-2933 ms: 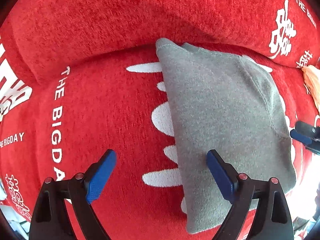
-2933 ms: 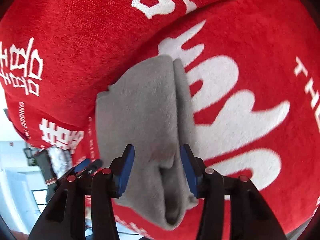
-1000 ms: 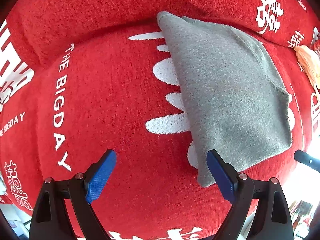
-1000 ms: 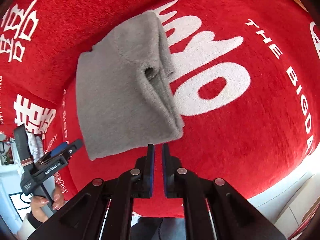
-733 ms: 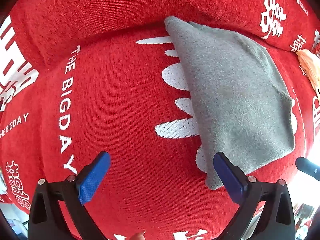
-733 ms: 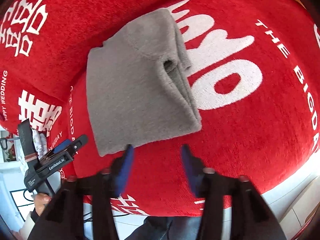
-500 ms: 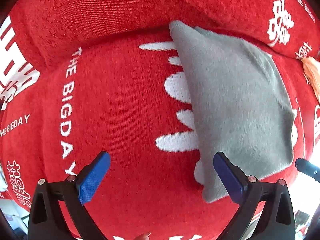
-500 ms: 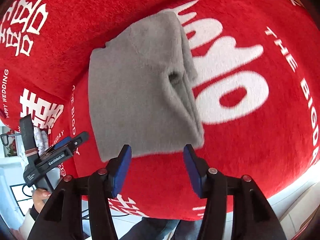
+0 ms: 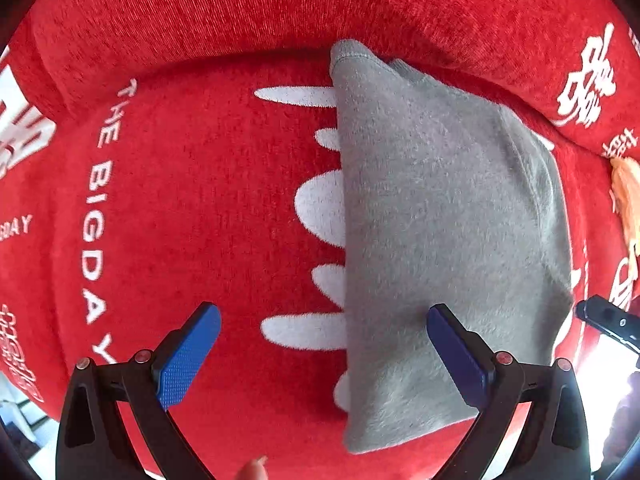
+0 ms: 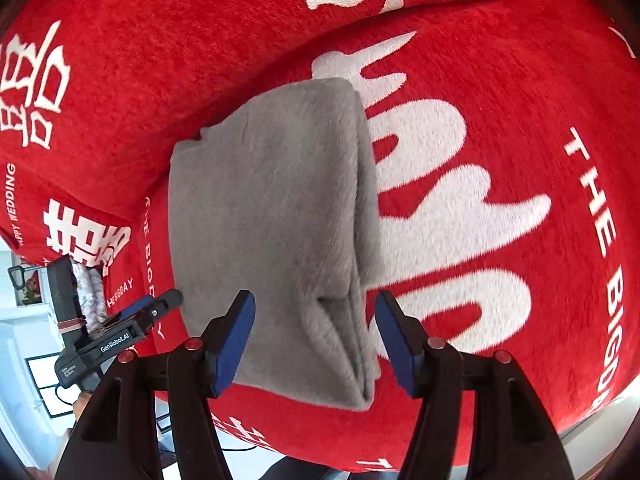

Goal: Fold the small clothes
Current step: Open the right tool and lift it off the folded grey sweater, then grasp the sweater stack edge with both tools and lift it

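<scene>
Grey garment (image 9: 440, 220) lies folded on red cushion (image 9: 200, 200); both tongs (image 9: 320, 344) (image 10: 312, 336) spread apart

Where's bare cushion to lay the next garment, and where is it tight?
Free: the red seat cushion left of the folded grey garment, from the white lettering across to the garment's edge. Crowded: the garment's far corner presses against the backrest, an orange item lies on its right side, and the open right gripper straddles its near fold.
</scene>
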The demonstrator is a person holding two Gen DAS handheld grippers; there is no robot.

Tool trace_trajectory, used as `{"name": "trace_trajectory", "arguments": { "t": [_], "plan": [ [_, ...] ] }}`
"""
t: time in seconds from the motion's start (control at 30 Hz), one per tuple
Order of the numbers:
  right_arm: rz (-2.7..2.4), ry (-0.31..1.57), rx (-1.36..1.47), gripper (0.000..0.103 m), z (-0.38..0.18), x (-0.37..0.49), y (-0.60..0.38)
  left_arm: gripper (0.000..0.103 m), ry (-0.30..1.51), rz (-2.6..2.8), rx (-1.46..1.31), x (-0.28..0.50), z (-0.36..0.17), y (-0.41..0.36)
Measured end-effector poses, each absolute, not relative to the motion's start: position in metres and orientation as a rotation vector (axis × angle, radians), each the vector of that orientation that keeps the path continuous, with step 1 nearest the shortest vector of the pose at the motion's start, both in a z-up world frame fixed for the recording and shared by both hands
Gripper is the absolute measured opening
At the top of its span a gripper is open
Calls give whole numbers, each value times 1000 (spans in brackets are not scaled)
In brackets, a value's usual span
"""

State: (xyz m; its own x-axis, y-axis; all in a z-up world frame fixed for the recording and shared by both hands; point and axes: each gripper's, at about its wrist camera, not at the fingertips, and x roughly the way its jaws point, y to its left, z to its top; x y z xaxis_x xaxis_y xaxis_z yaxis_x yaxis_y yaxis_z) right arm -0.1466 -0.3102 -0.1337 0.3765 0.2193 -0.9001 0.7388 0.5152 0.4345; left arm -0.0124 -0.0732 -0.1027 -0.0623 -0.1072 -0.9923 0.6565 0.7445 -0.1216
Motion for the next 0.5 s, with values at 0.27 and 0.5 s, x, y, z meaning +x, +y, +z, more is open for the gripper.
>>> {"name": "trace_trajectory", "arguments": {
  "t": [0.27,0.5],
  "plan": [
    [-355,1132,1080,74,-144,-149,-348,103,1549,-725,378,9,-107,-79],
    [-232,1085,1251,74,-181,-157,-375,103,1638,-869,265,21,-131,-99]
  ]
}}
